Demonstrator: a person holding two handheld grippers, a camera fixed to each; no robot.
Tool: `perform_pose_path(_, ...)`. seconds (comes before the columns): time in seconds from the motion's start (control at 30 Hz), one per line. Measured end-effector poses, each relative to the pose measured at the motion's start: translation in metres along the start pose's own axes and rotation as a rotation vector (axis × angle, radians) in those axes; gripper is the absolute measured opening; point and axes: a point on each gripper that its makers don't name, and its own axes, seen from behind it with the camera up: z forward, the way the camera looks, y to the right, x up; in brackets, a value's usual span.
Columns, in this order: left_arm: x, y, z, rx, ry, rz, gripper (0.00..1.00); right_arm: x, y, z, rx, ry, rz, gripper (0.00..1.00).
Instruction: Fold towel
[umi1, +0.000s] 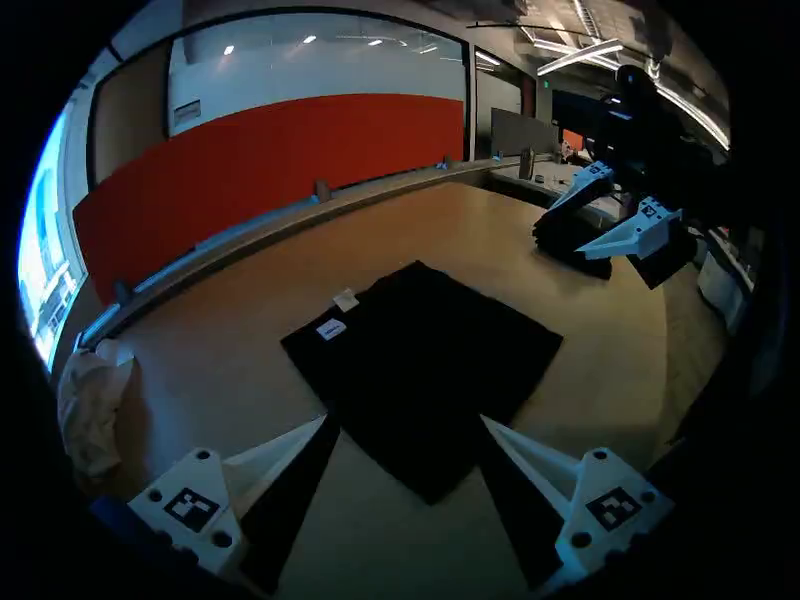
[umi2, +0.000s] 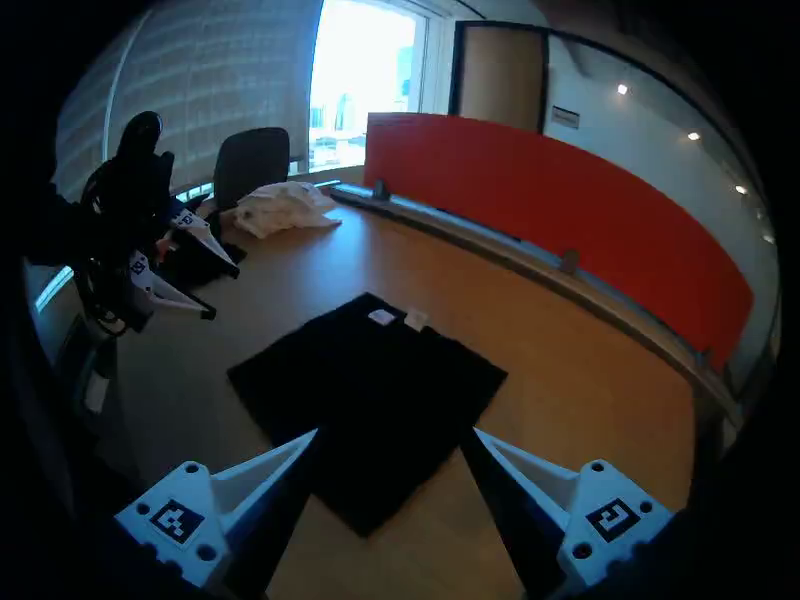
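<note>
A black towel (umi1: 420, 370) lies flat on the wooden table (umi1: 470, 225), folded into a rough square, with two small white tags (umi1: 338, 312) near its far left edge. My left gripper (umi1: 405, 425) hovers open just above the towel's near corner, with nothing between its fingers. In the right gripper view the same towel (umi2: 370, 410) lies ahead with its tags (umi2: 390, 318) at the far side. My right gripper (umi2: 392, 435) is open over the near edge and holds nothing. Each gripper shows across the table from the other: the right gripper (umi1: 562, 235) and the left gripper (umi2: 225, 292).
A crumpled white cloth (umi2: 285, 208) lies at the table's end by a black chair (umi2: 250, 165); the same cloth (umi1: 90, 400) shows at the left. A red partition (umi1: 270, 170) runs along the table's far edge. Bare wood surrounds the towel.
</note>
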Motion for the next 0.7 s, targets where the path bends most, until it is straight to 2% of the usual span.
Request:
perform_pose_path(0.47, -0.05, 0.008, 0.029, -0.027, -0.082, -0.011, 0.93, -0.048, -0.014, 0.021, 0.016, -0.077, -0.002, 1.0)
perform_pose_path(0.7, -0.067, 0.015, 0.04, -0.04, -0.12, -0.012, 0.93, -0.066, -0.019, 0.027, 0.027, -0.111, -0.006, 1.0)
